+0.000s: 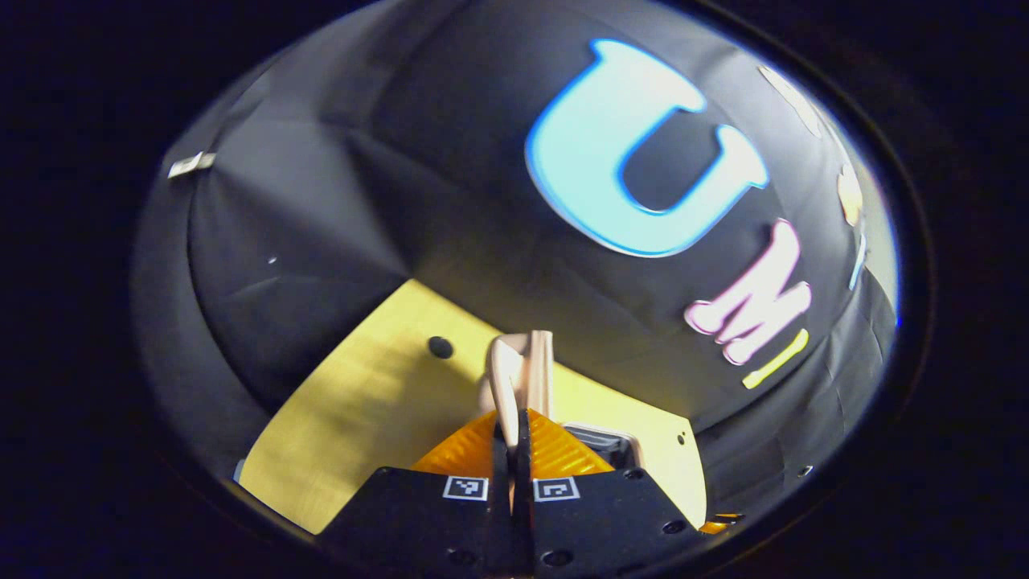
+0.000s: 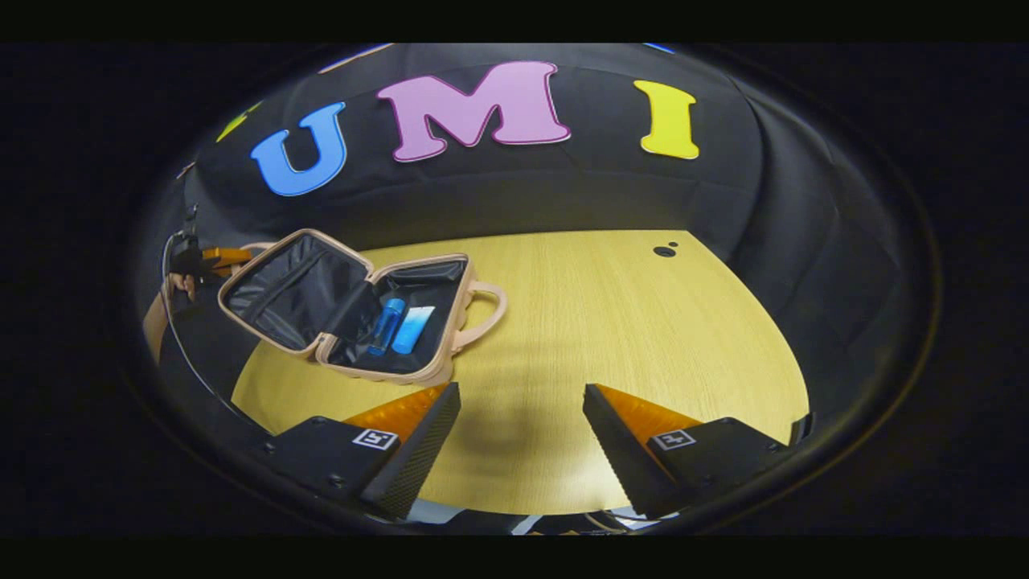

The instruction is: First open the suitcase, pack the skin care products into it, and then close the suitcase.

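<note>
Holds, clamped between the meeting jaws of the left gripper [image 1: 514,420], a thin beige looped strap [image 1: 518,374] that juts straight out past the tips; judged to be the handle on the lid, though hard to confirm.

Keeps the right gripper [image 2: 522,388] released, jaws spread wide with nothing between them, hovering over bare yellow wood-grain table [image 2: 603,322].

Finds, just ahead of and outside the right gripper's left jaw, the small beige hard-shell suitcase [image 2: 402,375], lying flat and open. Shows 2 skin care products inside its black-lined base, side by side and touching or nearly so: a dark blue cylindrical bottle [image 2: 387,323] and a pale blue flat tube [image 2: 413,328]. Shows a second beige handle [image 2: 485,308] on the base's side toward the jaws' midline.

Finds farther left the black-lined lid [image 2: 289,289], tilted back and up, its outer edge reaching the other gripper and the hand holding it.

Reads as follows: opening done, packing done as far as visible, with no further product on the table. Leaves closing to do: swinging the lid over onto the base and pressing it down.

Notes little in the way: open tabletop ahead of both sets of jaws, a small black hole [image 2: 664,251] far off, black cloth wall [image 2: 804,241] behind. Warns only of the products, which could catch the lid if they stand proud.
</note>
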A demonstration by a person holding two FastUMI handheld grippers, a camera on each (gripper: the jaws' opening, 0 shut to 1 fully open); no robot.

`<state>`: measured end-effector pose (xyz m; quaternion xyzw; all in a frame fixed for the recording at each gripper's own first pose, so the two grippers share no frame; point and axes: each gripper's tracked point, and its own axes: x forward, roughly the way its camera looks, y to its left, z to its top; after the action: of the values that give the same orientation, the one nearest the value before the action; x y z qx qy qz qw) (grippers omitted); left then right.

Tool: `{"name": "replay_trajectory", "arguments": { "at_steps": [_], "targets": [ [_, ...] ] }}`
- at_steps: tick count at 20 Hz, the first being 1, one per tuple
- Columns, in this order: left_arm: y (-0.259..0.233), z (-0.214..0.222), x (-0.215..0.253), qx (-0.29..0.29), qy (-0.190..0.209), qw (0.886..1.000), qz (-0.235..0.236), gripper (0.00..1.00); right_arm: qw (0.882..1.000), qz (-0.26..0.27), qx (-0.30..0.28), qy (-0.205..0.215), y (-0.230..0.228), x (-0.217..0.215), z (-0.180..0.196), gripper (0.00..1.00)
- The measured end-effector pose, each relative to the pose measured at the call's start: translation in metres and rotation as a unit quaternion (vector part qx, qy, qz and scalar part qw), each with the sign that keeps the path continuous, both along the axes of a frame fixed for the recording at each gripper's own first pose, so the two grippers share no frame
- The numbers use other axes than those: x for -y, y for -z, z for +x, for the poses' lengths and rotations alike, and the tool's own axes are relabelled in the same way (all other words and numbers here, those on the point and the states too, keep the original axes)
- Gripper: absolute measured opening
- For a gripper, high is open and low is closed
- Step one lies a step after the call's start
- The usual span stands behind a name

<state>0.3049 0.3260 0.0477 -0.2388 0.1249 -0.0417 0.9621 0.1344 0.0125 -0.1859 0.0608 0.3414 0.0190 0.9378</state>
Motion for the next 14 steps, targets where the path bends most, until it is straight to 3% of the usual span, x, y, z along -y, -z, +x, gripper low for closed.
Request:
{"name": "replay_trajectory", "arguments": {
  "at_steps": [3,6,11,14],
  "targets": [
    [-0.025,-0.012,0.082,0.029,0.065,0.996,0.054,0.06,1.0,0.005,0.006,0.018,0.003,0.01,-0.015,0.98],
    [-0.029,-0.014,0.166,0.039,0.124,0.989,0.064,0.06,0.999,0.025,0.002,0.043,0.006,0.025,-0.029,0.98],
    [0.022,-0.006,0.292,0.009,0.203,0.976,0.075,0.06,0.995,0.016,0.008,0.096,0.004,0.072,-0.046,0.98],
    [0.072,0.017,0.36,-0.035,0.208,0.976,0.056,0.06,0.99,0.039,0.016,0.133,0.002,0.095,-0.05,0.98]
  ]
}}
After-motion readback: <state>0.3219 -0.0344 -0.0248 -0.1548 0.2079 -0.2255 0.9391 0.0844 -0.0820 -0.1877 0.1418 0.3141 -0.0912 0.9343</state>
